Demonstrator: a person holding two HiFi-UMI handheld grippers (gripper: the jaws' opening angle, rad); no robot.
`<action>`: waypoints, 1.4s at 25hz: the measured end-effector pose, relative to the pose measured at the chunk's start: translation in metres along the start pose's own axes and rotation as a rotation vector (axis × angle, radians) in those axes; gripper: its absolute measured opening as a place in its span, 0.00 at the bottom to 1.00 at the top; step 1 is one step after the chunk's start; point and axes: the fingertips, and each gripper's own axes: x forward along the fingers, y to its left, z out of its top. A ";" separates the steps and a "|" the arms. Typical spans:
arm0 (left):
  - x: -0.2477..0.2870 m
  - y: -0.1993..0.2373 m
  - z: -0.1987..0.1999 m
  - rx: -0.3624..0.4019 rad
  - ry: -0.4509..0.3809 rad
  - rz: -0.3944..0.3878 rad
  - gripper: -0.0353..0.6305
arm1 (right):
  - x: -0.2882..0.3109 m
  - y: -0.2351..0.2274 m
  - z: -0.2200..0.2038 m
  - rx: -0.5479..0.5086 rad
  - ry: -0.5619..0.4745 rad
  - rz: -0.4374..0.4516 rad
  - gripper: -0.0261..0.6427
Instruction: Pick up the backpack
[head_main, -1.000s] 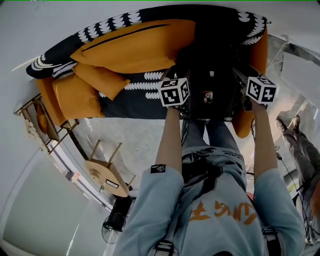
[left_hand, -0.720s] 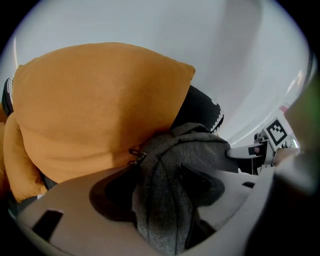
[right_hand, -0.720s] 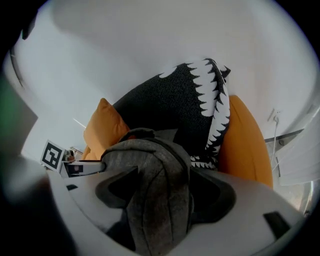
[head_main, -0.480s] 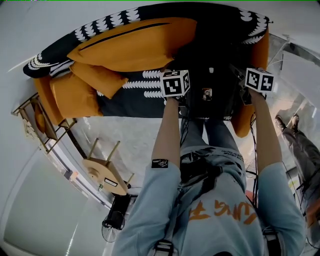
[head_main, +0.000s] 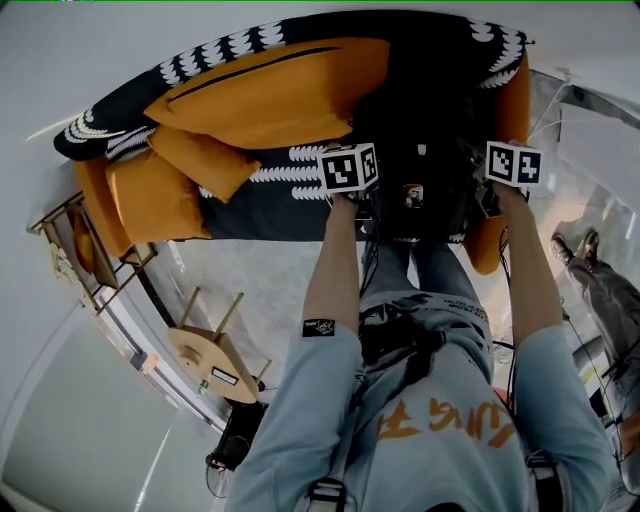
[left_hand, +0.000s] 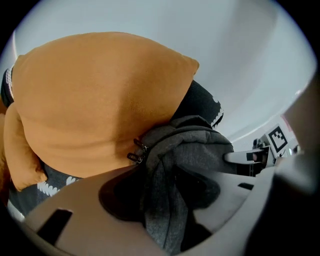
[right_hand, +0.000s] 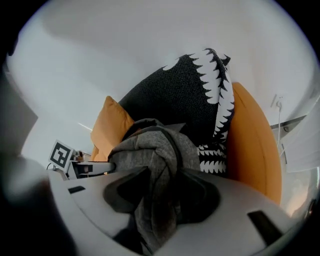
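A dark grey backpack (head_main: 420, 130) sits on the right end of an orange sofa, almost black in the head view. My two grippers reach down onto its top, their marker cubes at its left (head_main: 348, 167) and right (head_main: 513, 163). In the left gripper view, the left gripper (left_hand: 162, 200) has a bunched fold of the backpack's grey fabric (left_hand: 190, 145) between its jaws, which are closing on it. The right gripper (right_hand: 160, 200) likewise has a gathered fold of the backpack (right_hand: 150, 150) squeezed between its closing jaws. Zipper pulls (left_hand: 135, 152) hang beside the left fold.
Orange cushions (head_main: 270, 95) and a black throw with white pattern (head_main: 270, 190) cover the sofa. A small wooden stool (head_main: 210, 350) and a wooden rack (head_main: 70, 250) stand at the left. Another person's legs (head_main: 590, 290) are at the right.
Both marker cubes have edged slightly up the picture onto the backpack, the right one more than the left. The backpack itself has not moved.
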 end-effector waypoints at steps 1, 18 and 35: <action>-0.003 -0.002 -0.004 -0.005 0.002 -0.012 0.37 | -0.004 0.003 -0.005 -0.001 -0.003 0.000 0.32; -0.072 -0.052 -0.078 -0.013 -0.170 -0.045 0.34 | -0.087 0.025 -0.082 0.001 -0.179 -0.135 0.24; -0.162 -0.083 -0.078 0.037 -0.345 -0.073 0.31 | -0.164 0.091 -0.086 -0.310 -0.178 -0.089 0.20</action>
